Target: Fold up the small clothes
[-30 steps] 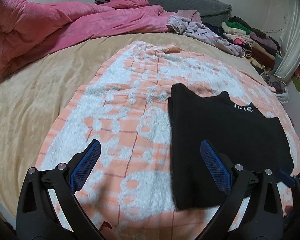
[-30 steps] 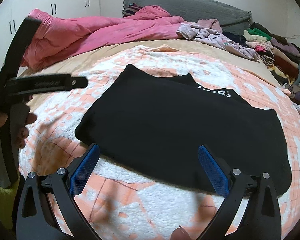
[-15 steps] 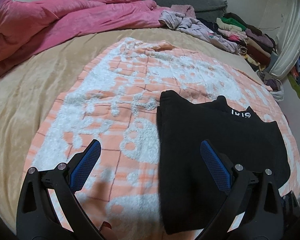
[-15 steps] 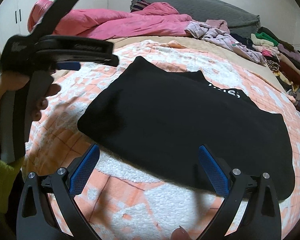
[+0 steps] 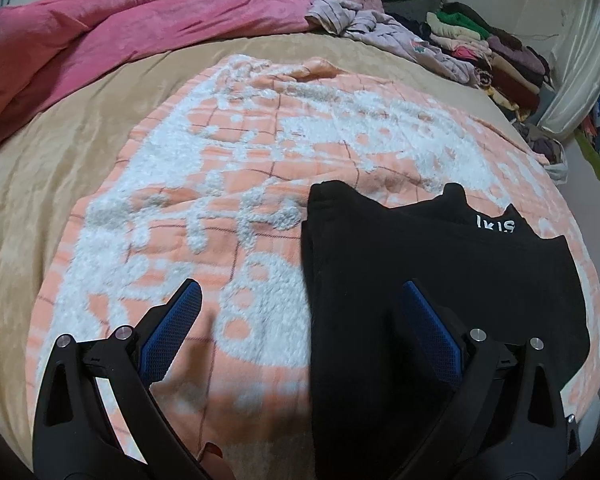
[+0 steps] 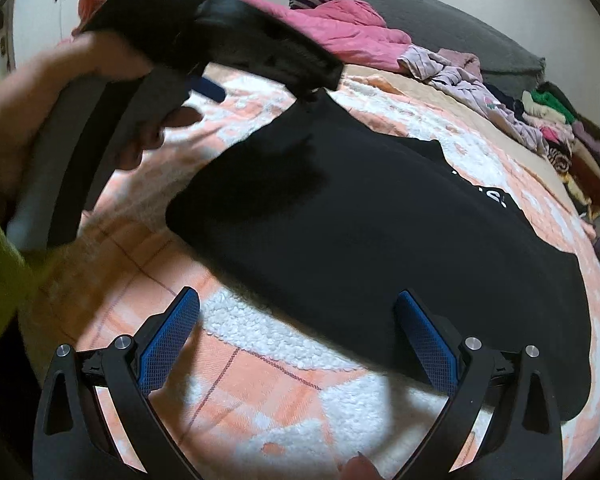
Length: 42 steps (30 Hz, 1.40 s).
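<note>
Left gripper point(image 5: 300, 316) moved closer to black top's point(image 5: 440, 280) left edge; right gripper point(image 6: 296, 320) stayed low. Both wide apart, empty. Next fold likely.

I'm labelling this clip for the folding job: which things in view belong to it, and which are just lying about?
Part of the job:
- black garment, lying flat
- orange-and-white blanket under it
- left tongs and right tongs, both open

Just lying about:
- pink duvet
- lilac clothes heap
- stacked clothes
- grey headboard
</note>
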{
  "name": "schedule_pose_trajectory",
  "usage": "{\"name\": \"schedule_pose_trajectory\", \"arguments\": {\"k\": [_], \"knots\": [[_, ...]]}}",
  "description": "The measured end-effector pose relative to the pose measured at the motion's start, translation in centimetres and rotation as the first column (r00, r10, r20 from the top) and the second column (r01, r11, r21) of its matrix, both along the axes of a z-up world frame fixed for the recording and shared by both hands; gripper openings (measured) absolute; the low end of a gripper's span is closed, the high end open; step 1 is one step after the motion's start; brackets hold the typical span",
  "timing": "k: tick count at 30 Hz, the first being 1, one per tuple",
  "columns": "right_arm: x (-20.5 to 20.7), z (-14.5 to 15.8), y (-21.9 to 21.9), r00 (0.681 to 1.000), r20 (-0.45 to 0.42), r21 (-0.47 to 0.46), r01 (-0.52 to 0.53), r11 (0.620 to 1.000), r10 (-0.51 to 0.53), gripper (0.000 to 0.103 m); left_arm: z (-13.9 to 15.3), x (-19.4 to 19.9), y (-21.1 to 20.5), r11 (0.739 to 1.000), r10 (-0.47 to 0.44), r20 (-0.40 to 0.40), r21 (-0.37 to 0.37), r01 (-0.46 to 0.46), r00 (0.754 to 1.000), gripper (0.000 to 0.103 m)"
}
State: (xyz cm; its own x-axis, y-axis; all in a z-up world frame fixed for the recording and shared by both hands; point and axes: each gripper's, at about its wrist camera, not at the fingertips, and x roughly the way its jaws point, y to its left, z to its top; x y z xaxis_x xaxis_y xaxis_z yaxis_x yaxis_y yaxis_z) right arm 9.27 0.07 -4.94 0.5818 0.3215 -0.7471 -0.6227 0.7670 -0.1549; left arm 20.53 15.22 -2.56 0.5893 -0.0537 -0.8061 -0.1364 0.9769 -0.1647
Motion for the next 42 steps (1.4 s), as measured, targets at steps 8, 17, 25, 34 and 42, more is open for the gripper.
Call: {"name": "schedule_pose_trajectory", "arguments": {"k": [8,17,25,34,42], "knots": [[0.6,-1.5,1.1,0.997,0.078,-0.068,0.020,0.998,-0.015,0.098,-0.6,1.0,-0.4,1.000,-0.006,-0.019,0.010,0.006,1.000,0.093],[2.4,-1.9,2.1,0.984,0.167,-0.121,0.079,0.990,-0.058,0.097,-1.2,2.0,-0.8,1.000,-0.012,-0.041,0.001,0.012,0.999,0.093],[3.2,-0.6,0.1,0.985,0.166,-0.034,0.051,0.998,-0.045,0.043,-1.5,2.0,-0.8,0.999,-0.009,-0.060,-0.043,0.006,0.998,0.093],[4.3,1.8,-3.7,0.994,0.059,0.203,0.077,0.976,-0.091,0.019,-0.7,1.4,-2.4,0.980,-0.061,-0.048,-0.194,0.050,0.997,0.089],[4.6,2.9,-6.5,0.993,0.013,0.331,0.105,0.938,-0.116,0.016,0.1,1.6,-4.5,0.959,-0.075,-0.066,-0.279,0.054,0.995,0.060]]}}
